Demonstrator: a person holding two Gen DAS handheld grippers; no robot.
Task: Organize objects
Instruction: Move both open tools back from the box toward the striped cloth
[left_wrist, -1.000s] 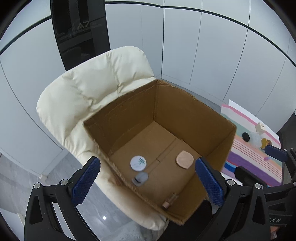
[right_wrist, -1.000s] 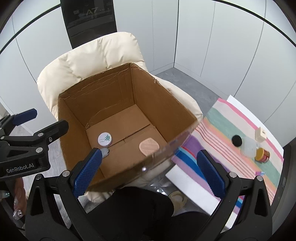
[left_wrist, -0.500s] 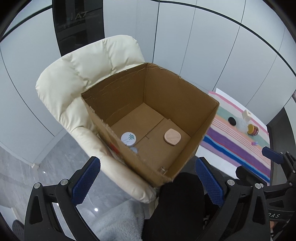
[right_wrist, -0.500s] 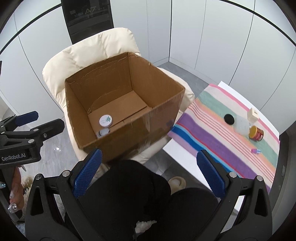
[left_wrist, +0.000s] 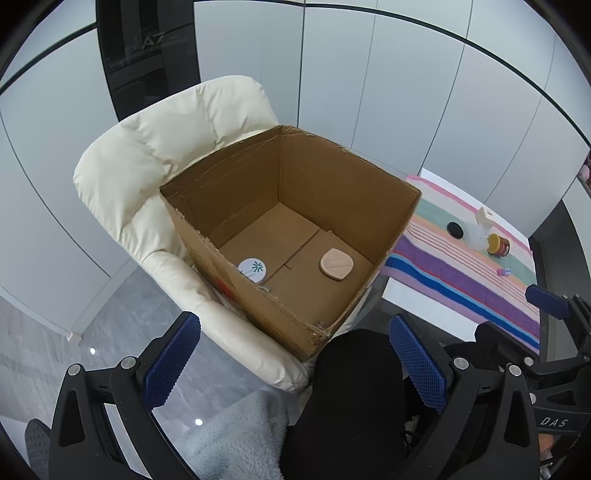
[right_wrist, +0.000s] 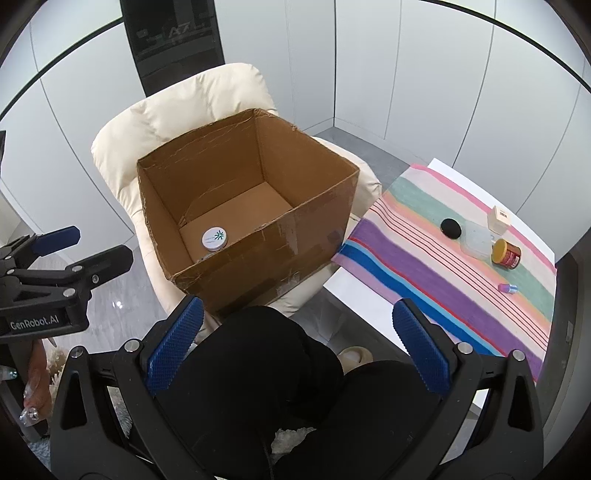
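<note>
Grippers: left gripper (left_wrist: 293, 365) and right gripper (right_wrist: 291, 349) both spread wide, empty. Cardboard box (right_wrist: 314, 236) at frame centre holds white-lidded jar (right_wrist: 214, 238); red jar (right_wrist: 506, 253), black disc (right_wrist: 450, 228) wait right on striped cloth (right_wrist: 424, 280). Next pick: approach the jar squarely, closing across its sides.

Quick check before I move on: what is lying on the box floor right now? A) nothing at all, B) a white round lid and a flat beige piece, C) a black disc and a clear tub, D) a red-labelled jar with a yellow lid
B: inside the cardboard box lie the white round lid and the flat beige piece; the other items sit on the striped cloth, and both grippers hold nothing.
</note>
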